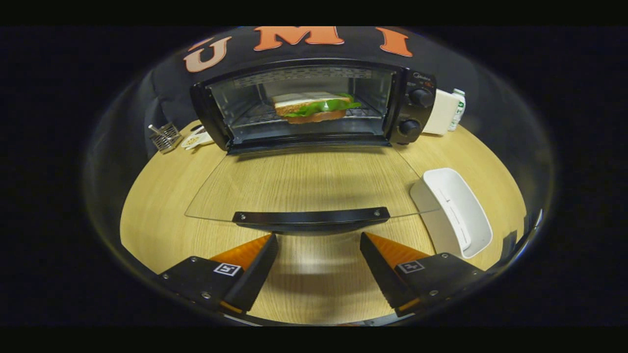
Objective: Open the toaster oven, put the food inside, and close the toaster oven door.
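Note:
A black toaster oven (pixel 314 105) stands at the back of the wooden table, straight ahead of me. Its glass door (pixel 304 184) is folded down flat toward me, and the door's black handle (pixel 311 217) lies just beyond my fingertips. A sandwich (pixel 315 108) with green lettuce rests on the wire rack inside the oven. My gripper (pixel 319 240) is open, with nothing between its fingers, hovering over the table a little short of the handle.
A white oblong tray (pixel 454 211) lies on the table (pixel 157 206) to the right of the door. A white box (pixel 440 113) and a small bottle (pixel 457 109) stand right of the oven. A wire rack (pixel 165 137) and a small dish (pixel 197 138) sit to its left.

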Tool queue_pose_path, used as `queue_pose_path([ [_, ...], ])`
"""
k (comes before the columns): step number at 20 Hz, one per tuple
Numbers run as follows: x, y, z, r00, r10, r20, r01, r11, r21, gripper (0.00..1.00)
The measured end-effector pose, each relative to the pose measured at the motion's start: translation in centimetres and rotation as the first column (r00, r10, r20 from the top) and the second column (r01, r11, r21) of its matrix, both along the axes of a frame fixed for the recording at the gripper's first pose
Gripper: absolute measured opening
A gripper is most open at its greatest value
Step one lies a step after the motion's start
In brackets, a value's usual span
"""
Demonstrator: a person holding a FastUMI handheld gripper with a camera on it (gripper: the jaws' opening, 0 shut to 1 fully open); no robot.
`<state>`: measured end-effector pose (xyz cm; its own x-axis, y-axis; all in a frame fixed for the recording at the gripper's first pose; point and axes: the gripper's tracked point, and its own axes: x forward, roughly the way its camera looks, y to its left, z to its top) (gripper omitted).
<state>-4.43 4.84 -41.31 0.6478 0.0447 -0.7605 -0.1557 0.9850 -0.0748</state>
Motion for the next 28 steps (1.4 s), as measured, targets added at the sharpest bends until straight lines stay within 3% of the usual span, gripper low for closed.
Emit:
queue_pose_path([
  [12,1.2,1.1,6.5,0.995,-0.001,0.095,-0.004,0.998,0.056,0.99],
  [20,5.0,1.8,11.5,0.980,-0.011,0.198,-0.002,0.998,0.070,0.99],
  [28,9.0,2.8,13.4,0.971,-0.014,0.238,-0.005,0.997,0.080,0.99],
])
